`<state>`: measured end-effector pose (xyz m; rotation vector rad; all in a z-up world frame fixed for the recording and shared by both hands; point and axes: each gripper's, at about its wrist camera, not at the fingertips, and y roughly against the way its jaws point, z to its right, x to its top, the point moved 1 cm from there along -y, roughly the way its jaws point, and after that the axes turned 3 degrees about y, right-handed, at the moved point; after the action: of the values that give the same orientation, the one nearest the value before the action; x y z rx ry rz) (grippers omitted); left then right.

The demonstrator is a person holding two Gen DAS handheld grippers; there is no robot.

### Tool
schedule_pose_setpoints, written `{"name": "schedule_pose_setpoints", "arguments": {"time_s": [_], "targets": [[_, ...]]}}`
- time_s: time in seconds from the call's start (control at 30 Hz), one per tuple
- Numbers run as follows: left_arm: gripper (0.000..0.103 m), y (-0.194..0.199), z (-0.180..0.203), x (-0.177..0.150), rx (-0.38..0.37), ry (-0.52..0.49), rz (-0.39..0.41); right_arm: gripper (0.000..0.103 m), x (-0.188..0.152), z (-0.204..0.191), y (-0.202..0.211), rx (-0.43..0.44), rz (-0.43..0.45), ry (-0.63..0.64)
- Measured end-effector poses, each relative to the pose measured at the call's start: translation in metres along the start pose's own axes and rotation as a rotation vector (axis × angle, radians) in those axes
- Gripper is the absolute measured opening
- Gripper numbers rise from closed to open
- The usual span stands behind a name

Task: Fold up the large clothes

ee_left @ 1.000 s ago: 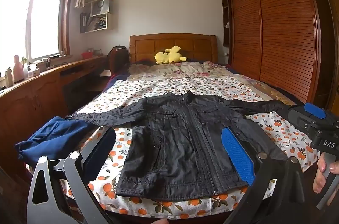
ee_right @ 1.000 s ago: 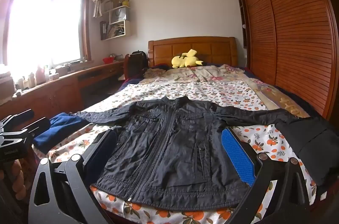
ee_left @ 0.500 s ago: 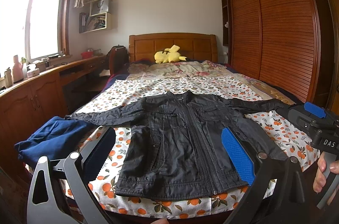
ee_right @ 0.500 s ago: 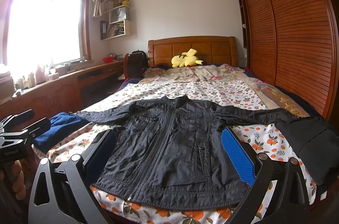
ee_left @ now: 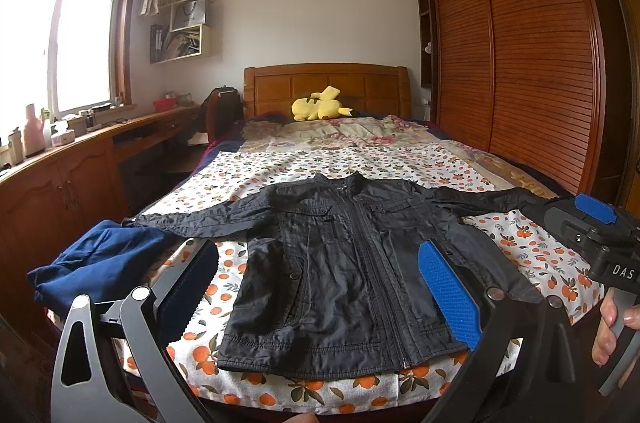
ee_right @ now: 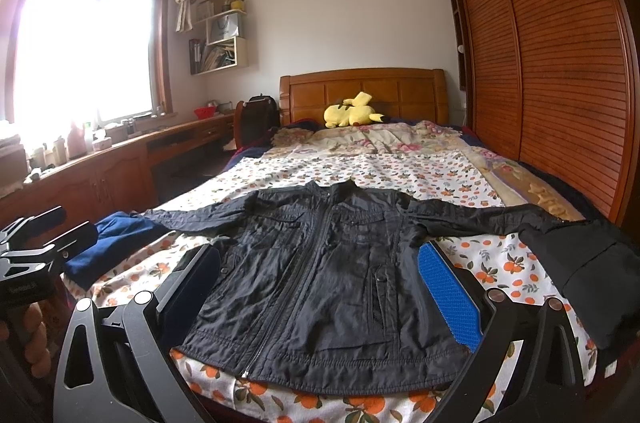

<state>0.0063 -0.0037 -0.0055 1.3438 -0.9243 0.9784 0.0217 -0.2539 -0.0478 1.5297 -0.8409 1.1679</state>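
Faintly shiny black cloth jacket [ee_left: 344, 263], printed cotton-like bedsheet [ee_left: 320, 163], glossy wooden wardrobe [ee_left: 520, 63]

The jacket [ee_left: 344, 275] lies spread flat across the near end of the bed [ee_left: 360, 159], a folded garment [ee_left: 96, 263] at its left sleeve, another [ee_right: 588, 271] at its right sleeve, a plush toy [ee_left: 320, 109] far behind by the headboard [ee_left: 326, 85].

Black zip-front jacket [ee_left: 352, 263] [ee_right: 324, 283]: lies flat, front side up, zipper closed, on the orange-print bedsheet. Collar points to 12 o'clock, hem to 6 o'clock. Sleeves extend toward 9 and 3 o'clock. Fabric is lightly wrinkled.
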Motion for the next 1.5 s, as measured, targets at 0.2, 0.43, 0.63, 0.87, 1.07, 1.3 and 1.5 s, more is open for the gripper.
{"name": "schedule_pose_setpoints", "arguments": {"time_s": [0.2, 0.43, 0.63, 0.87, 1.07, 1.3, 1.5], "targets": [[0.101, 0.000, 0.002, 0.001, 0.004, -0.004, 0.000, 0.096, 0.000, 0.001, 0.000, 0.001, -0.001, -0.001], [0.101, 0.000, 0.004, 0.002, 0.002, -0.006, 0.002, 0.096, 0.000, 0.001, 0.001, 0.000, -0.002, 0.000], [0.101, 0.002, 0.006, 0.004, 0.000, -0.007, 0.003, 0.096, 0.000, 0.002, 0.001, -0.002, -0.001, 0.000], [0.101, 0.005, 0.007, 0.008, -0.002, -0.006, 0.009, 0.096, 0.004, 0.000, 0.003, -0.001, 0.004, 0.002], [0.101, 0.007, 0.008, 0.009, -0.006, -0.005, 0.012, 0.096, 0.003, 0.001, 0.002, -0.001, 0.006, 0.001], [0.101, 0.007, 0.010, 0.011, 0.001, -0.007, 0.008, 0.096, 0.007, 0.000, 0.008, -0.005, 0.009, 0.003], [0.101, -0.005, 0.002, 0.006, 0.014, 0.002, -0.018, 0.096, 0.003, 0.003, 0.002, -0.005, -0.002, 0.003]]}}
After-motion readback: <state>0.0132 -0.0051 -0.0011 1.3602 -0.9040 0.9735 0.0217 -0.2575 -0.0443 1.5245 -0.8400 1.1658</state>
